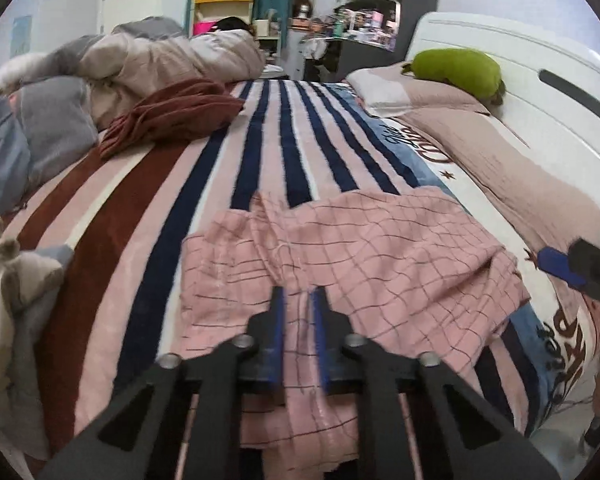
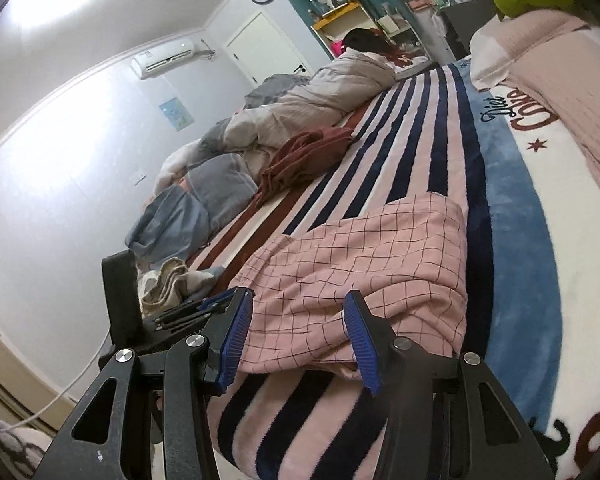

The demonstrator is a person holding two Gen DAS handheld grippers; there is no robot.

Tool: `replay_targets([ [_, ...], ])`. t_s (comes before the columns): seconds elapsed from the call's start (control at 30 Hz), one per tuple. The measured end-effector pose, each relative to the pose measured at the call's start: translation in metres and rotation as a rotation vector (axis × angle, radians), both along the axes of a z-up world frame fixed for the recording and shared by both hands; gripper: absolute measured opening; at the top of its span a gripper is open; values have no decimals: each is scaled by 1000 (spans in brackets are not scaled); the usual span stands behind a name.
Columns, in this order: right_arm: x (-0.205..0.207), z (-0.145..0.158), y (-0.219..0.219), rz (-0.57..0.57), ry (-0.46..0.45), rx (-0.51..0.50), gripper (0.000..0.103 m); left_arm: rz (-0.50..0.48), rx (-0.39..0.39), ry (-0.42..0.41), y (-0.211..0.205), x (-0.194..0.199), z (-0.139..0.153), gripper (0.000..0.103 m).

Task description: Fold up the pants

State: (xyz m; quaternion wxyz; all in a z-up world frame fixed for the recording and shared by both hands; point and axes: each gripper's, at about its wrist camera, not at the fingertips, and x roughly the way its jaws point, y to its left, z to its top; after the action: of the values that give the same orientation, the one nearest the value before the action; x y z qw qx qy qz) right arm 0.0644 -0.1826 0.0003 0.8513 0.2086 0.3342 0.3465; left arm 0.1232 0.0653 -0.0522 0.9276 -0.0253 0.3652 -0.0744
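The pink checked pants (image 1: 380, 248) lie rumpled on the striped blanket (image 1: 260, 152) near the bed's front edge. My left gripper (image 1: 298, 300) is shut on a raised fold of the pants at their near edge, and pink cloth runs between its blue pads. In the right wrist view the same pants (image 2: 360, 248) lie folded over. My right gripper (image 2: 298, 316) stands open just before their near edge, its pads apart and touching nothing. The left gripper (image 2: 216, 300) shows to its left, low by the cloth. One blue-padded fingertip (image 1: 556, 264) of the right gripper shows at the right edge.
A maroon garment (image 1: 168, 116) lies crumpled further up the bed. Beyond it a person lies under a beige duvet (image 1: 172, 56). A green cushion (image 1: 452, 68) rests on pillows by the white headboard (image 1: 540, 92). More clothes (image 1: 4, 280) are heaped at the left edge.
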Motion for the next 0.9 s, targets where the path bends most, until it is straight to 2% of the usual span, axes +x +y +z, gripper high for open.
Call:
replay_targets([
  [0.07, 2, 0, -1, -3, 5, 13, 44, -1, 11, -21, -3, -3, 2, 3],
  [0.17, 5, 2, -6, -14, 1, 9, 44, 79, 14, -92, 7, -11, 15, 2],
  [0.23, 6, 4, -9, -26, -4, -8, 44, 118, 0, -105, 20, -15, 22, 2],
  [0.3, 9, 6, -13, -37, -5, -28, 44, 159, 34, -110, 30, -19, 23, 2],
  [0.37, 12, 6, -16, -52, -7, -48, 44, 191, 35, -81, 43, -20, 16, 2],
  [0.47, 19, -4, -18, -78, 13, -97, 44, 185, -50, 1, 58, -16, -5, 4],
  [0.57, 25, -19, -14, -96, 40, -182, 44, 182, -38, 11, 58, -16, -12, 7],
  [0.63, 29, -28, -12, -91, 59, -205, 44, 191, -43, 12, 59, -16, -10, 26],
  [0.67, 31, -30, -11, -84, 65, -211, 44, 193, -51, 5, 63, -15, -7, 42],
  [0.7, 33, -30, -12, -84, 64, -214, 44, 197, -70, -4, 69, -14, -4, 49],
  [0.77, 39, -26, -14, -97, 52, -220, 45, 201, -84, -15, 75, -8, 4, 49],
  [0.87, 51, -15, -10, -115, 18, -257, 60, 157, -126, -24, 77, 2, 13, 58],
  [0.9, 56, -14, -6, -107, 14, -284, 60, 154, -126, -23, 76, 4, 14, 58],
])
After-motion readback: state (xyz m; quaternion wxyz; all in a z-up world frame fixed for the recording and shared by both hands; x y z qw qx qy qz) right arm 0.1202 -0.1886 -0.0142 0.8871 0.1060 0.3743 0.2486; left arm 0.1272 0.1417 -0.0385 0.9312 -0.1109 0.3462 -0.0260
